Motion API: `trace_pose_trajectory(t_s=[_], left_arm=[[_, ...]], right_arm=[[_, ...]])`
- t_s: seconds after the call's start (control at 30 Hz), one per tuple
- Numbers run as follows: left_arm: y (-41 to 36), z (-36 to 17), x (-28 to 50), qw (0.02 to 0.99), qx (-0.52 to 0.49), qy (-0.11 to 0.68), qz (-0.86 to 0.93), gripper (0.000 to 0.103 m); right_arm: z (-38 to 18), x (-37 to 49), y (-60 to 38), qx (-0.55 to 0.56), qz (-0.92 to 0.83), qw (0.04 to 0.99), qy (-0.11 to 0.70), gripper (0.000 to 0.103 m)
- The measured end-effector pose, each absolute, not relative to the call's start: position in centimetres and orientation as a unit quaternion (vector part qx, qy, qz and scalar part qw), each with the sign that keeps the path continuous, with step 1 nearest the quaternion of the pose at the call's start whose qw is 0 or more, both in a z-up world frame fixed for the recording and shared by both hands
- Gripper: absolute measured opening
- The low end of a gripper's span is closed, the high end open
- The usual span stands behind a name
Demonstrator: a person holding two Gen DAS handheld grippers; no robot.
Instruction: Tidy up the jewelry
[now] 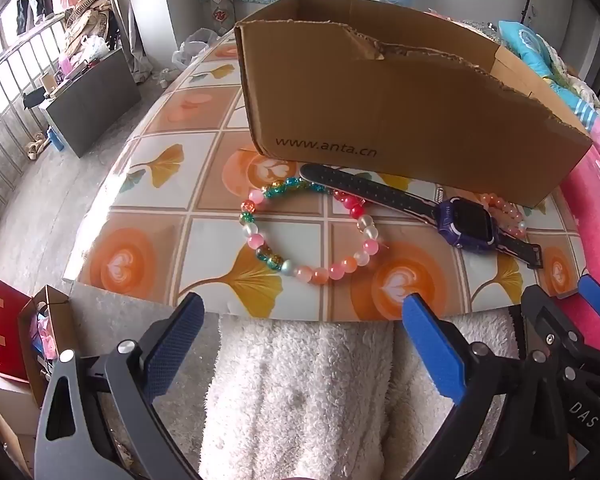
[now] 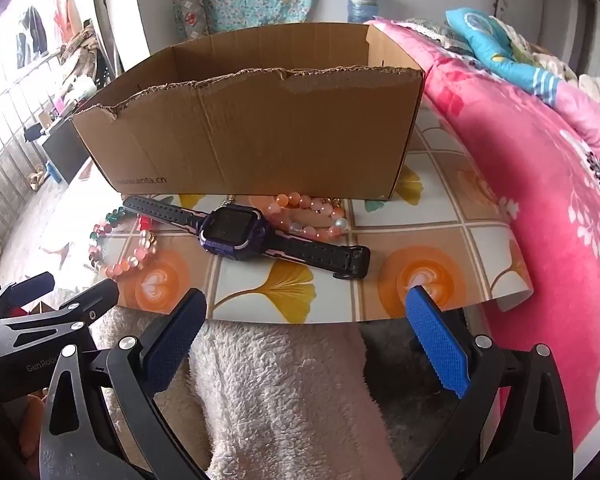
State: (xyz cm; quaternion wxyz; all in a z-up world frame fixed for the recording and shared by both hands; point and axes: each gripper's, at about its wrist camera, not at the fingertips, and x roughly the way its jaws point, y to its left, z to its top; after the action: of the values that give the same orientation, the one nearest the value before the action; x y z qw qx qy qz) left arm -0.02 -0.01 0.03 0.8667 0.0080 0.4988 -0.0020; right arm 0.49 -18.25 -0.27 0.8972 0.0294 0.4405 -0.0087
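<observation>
Purple watch [image 2: 236, 232] lies flat, strap running along the cardboard box [image 2: 260, 132].

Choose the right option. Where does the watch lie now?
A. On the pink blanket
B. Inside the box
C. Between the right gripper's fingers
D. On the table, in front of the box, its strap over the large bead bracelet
D: the watch lies on the table in front of the box, and its strap crosses the bead bracelet; both grippers are open and hold nothing.
</observation>
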Motion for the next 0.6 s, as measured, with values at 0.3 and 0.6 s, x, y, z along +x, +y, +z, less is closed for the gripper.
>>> trace_pose_trajectory(t_s=[0.3, 0.6], left_arm=[[-0.01, 0.22, -0.03, 0.866, 0.006, 0.501, -0.003, 0.097], [-0.42, 0.07, -0.10, 0.862, 0.010, 0.507, -0.002, 0.097]], right_arm=[[0.05, 0.45, -17.70, 0.030, -0.012, 0.897, 0.441, 0.096], [-0.32, 0.59, -18.22, 0.032, -0.010, 0.896, 0.442, 0.096]])
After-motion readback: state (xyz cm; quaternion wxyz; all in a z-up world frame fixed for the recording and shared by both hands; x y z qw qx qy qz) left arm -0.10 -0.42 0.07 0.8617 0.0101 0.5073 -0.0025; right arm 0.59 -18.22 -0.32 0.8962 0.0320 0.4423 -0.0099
